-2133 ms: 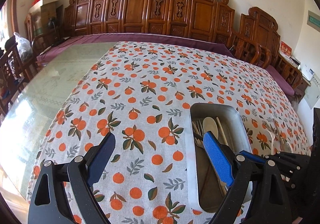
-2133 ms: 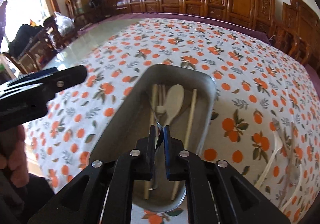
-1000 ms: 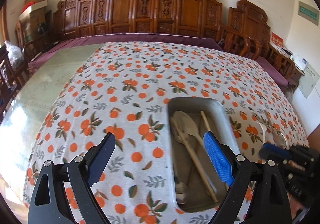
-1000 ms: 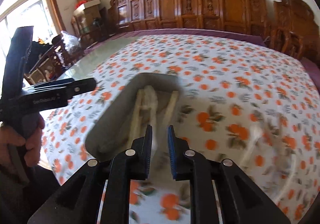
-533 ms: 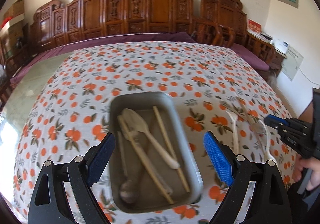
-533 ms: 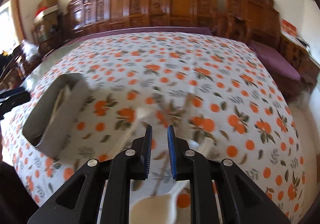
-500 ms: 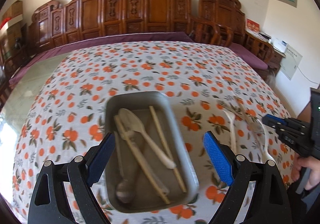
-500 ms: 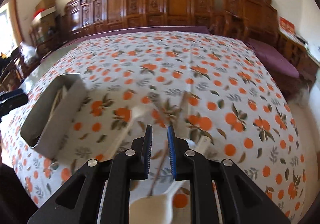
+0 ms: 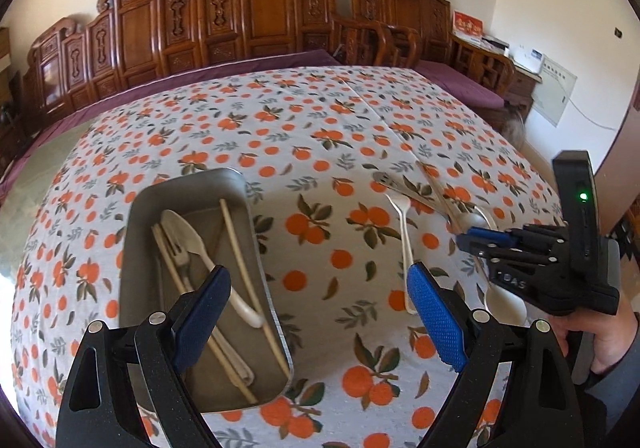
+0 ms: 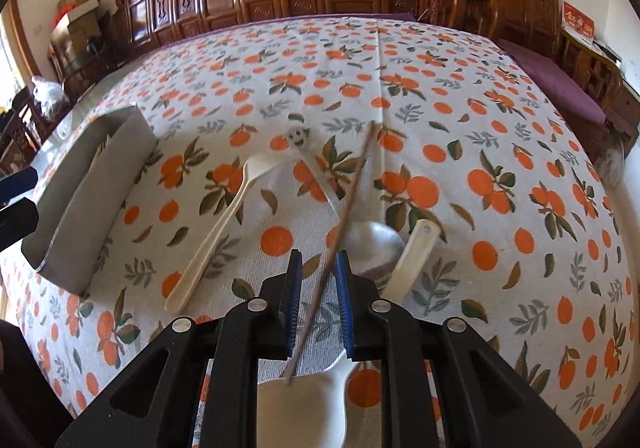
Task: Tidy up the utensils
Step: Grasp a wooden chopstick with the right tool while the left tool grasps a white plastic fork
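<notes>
Between the slightly parted fingers of the right gripper (image 10: pixel 317 268) lies a thin brown chopstick (image 10: pixel 347 208), ungrasped; left gripper (image 9: pixel 318 288) wide open.

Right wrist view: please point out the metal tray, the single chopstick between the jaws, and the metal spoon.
metal tray (image 10: pixel 86 204), right wrist view, on its outer side wall.
chopstick (image 10: pixel 349 204), right wrist view, middle of the stick.
metal spoon (image 10: pixel 374 246), right wrist view, on its bowl.

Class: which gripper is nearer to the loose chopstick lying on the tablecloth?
Right. The right gripper has its open fingers on either side of the chopstick; the left gripper hangs off beside the metal tray.
</notes>
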{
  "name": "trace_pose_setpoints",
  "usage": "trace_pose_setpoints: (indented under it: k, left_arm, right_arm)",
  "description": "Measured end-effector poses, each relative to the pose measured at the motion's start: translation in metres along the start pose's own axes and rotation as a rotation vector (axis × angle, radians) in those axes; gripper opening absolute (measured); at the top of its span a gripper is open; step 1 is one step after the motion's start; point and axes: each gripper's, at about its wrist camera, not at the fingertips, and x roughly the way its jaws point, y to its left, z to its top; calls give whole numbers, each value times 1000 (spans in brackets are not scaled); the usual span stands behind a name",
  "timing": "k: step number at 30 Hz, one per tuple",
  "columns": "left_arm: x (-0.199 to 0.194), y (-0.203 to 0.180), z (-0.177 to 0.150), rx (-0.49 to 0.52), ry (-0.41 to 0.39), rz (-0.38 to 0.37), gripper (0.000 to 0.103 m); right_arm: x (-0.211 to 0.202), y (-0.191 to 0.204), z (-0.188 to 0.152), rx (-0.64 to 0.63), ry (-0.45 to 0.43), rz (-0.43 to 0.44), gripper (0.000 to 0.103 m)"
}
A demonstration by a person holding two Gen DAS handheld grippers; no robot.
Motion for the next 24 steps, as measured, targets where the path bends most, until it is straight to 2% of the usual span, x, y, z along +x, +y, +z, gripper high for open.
trace_pose_setpoints:
  k: [7, 11, 14, 24]
  left_arm:
    - [7, -12, -3, 18, 8, -5, 86]
    - [10, -17, -3, 26, 14, -3, 86]
    - [13, -18, -5, 25, 19, -1, 86]
    - [24, -33, -3, 42, 28, -5, 86]
  right_arm:
    - [4, 3, -1, -36, 11, -51, 19]
    - [5, 1, -1, -51, 12, -86, 7]
    - [2, -6, 2, -37, 7, -65, 6]
    - [-23, -27, 13, 68, -98, 27, 6]
